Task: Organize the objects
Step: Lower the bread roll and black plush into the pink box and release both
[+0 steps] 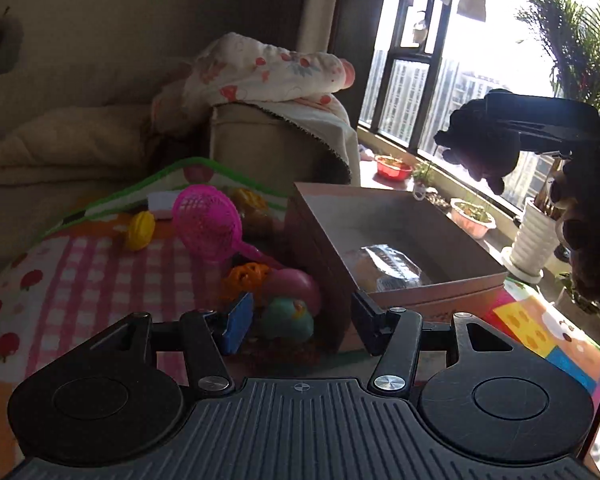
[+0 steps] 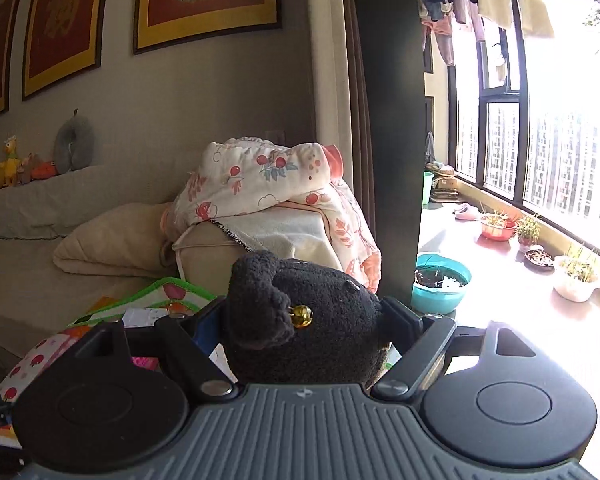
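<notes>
Your right gripper (image 2: 306,318) has a black plush toy (image 2: 308,320) sitting between its fingers; the toy fills the whole gap and both pads lie against its fur, so read it as grasping the toy. A small amber bead (image 2: 302,316) shows on the toy's front. From your left wrist camera the same toy (image 1: 480,144) appears dark against the window, carried high and to the right, above the far side of the cardboard box (image 1: 440,288).

Your left gripper (image 1: 298,322) is released: its fingers stand apart with nothing pressed between them. Just ahead of it, in the gap, lies a teal round toy (image 1: 288,318), with a pink ball (image 1: 296,284) right behind it and an orange openwork ball (image 1: 246,274) beside the left fingertip (image 1: 238,320). Further ahead and left, a pink mesh scoop (image 1: 206,216) leans over the pile, and a yellow toy (image 1: 140,230) lies further left on the checked strawberry-print cloth (image 1: 60,280).

The open box sits just ahead and right of your left gripper, its near corner close to the right fingertip (image 1: 366,316). Inside it lies a clear-wrapped packet (image 1: 384,266).

Beyond the right gripper, a floral quilt (image 2: 268,180) is heaped on the sofa arm (image 2: 204,256), and a teal basin (image 2: 440,282) stands on the floor ahead to the right.
</notes>
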The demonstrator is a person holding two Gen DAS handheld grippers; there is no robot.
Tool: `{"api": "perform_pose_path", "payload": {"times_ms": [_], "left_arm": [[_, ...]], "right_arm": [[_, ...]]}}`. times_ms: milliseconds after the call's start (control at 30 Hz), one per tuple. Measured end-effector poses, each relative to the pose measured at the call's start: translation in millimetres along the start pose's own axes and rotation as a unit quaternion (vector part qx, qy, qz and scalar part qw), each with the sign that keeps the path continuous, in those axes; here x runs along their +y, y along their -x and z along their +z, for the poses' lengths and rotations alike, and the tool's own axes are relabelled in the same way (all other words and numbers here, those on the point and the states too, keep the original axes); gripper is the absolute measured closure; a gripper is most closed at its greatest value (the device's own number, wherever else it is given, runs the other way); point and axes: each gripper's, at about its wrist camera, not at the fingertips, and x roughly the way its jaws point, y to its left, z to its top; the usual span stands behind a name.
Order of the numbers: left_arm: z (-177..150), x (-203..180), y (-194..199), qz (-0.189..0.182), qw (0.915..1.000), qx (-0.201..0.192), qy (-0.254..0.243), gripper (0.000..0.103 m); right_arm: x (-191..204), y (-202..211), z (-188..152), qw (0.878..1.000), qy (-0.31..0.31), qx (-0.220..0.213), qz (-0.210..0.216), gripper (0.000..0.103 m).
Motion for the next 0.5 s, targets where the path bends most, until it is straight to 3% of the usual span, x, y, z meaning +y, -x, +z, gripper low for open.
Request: {"api": "perform_pose_path", "payload": {"times_ms": [67,133,200,367,500], "left_arm": [[-8.2,7.2,-1.1,0.008,0.9999,0.007,-0.007,0.044],[-18.5,13.8,1.4,0.011,0.9998,0.011,-0.015,0.044],[-27.8,18.8,2.3,0.006,0.9997,0.017,-0.017,0.044],[-41.1,22.6,-6.6,-0.011,0.9995,0.029,-0.003,0.044],[-42.8,12.5,-12.4,-0.017,0.9994,0.028,-0.008,0.044]], "right_arm": [[0.4,-23.4,0.7,0.999,-0.007,0.019,-0.024,0.007],[-2.9,-27.1,-8.7,0.999,-0.024,0.036,-0.02,0.006],[-2.6,-14.3,-31.3,0.999,-0.024,0.047,-0.009,0.003],[17.7,47.8,-97.5,0.998,0.042,0.045,0.006,0.0],[28.8,72.1,-130.9,0.997,0.04,0.066,0.029,0.0]]}}
